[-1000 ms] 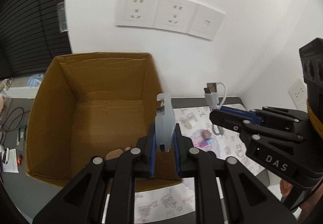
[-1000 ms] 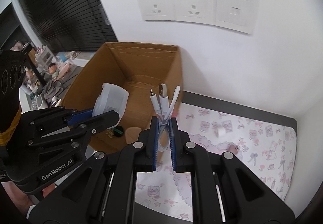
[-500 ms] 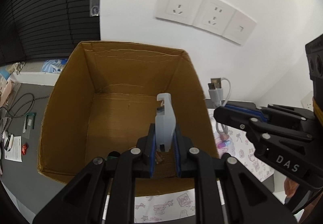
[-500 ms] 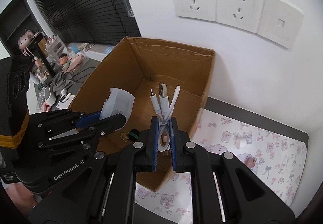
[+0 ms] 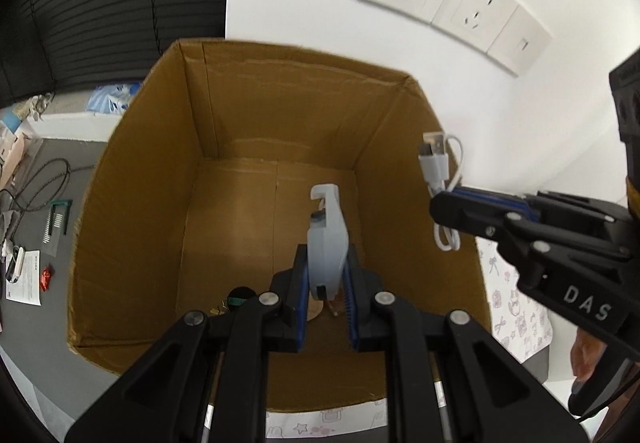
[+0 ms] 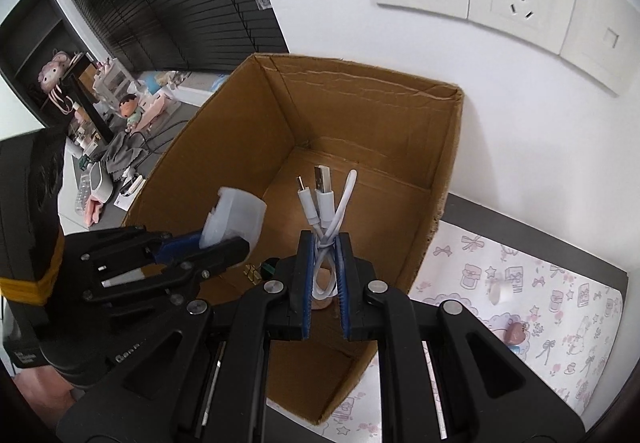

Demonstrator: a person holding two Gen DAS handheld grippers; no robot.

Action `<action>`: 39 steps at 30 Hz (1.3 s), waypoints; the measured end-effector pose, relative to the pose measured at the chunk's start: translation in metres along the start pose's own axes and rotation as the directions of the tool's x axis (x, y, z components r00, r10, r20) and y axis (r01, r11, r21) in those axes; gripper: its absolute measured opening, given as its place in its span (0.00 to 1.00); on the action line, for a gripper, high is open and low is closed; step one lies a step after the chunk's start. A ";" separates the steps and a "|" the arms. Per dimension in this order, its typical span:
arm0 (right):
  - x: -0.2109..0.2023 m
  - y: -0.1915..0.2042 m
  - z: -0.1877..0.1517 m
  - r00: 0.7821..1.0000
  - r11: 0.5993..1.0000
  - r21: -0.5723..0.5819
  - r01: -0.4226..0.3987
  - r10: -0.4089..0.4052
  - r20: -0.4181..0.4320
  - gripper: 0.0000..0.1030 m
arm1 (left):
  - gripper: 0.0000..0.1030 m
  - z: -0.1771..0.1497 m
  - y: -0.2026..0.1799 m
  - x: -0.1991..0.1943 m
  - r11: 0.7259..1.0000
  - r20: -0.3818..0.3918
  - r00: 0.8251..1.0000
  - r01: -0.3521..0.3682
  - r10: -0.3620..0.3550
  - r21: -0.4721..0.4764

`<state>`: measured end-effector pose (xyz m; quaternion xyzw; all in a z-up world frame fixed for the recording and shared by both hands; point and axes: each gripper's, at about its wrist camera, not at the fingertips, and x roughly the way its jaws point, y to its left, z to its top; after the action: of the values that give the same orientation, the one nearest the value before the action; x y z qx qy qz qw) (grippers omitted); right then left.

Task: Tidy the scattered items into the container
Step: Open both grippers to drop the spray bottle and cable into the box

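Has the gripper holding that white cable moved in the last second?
Yes. The right gripper with the white USB cable has moved left, from above the patterned mat to over the cardboard box.

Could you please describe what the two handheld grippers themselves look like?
Both are matte black, angular linkages with silver pivot screws and blue finger pads. The right gripper bears white "DAS" lettering, the left gripper white "GenRobot" lettering and a yellow band around its body.
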<state>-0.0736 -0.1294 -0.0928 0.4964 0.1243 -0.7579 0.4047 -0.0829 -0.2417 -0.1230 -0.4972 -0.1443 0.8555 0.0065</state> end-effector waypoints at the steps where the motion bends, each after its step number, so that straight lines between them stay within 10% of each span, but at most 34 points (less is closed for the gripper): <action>1: 0.002 0.000 0.000 1.000 1.000 0.000 0.000 0.000 -0.005 0.10 | 0.15 -0.001 0.000 0.003 1.000 -0.008 1.000 0.003 -0.003 -0.002; 31: 0.019 0.005 -0.005 0.999 1.000 0.007 -0.003 0.003 -0.037 0.13 | 0.15 -0.020 0.010 0.020 0.999 -0.090 0.995 -0.031 0.029 -0.024; 36: 0.012 0.002 -0.007 1.000 0.999 0.027 0.020 -0.020 -0.009 0.57 | 0.23 -0.020 0.013 0.020 0.998 -0.087 0.995 -0.044 0.041 -0.033; 39: 0.007 -0.003 -0.008 1.000 0.999 0.047 0.026 -0.026 0.007 0.68 | 0.49 -0.019 0.014 0.017 0.998 -0.079 0.996 -0.049 0.046 -0.038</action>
<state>-0.0723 -0.1260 -0.1030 0.5011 0.1115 -0.7676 0.3837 -0.0731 -0.2478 -0.1499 -0.5334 -0.1490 0.8324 -0.0181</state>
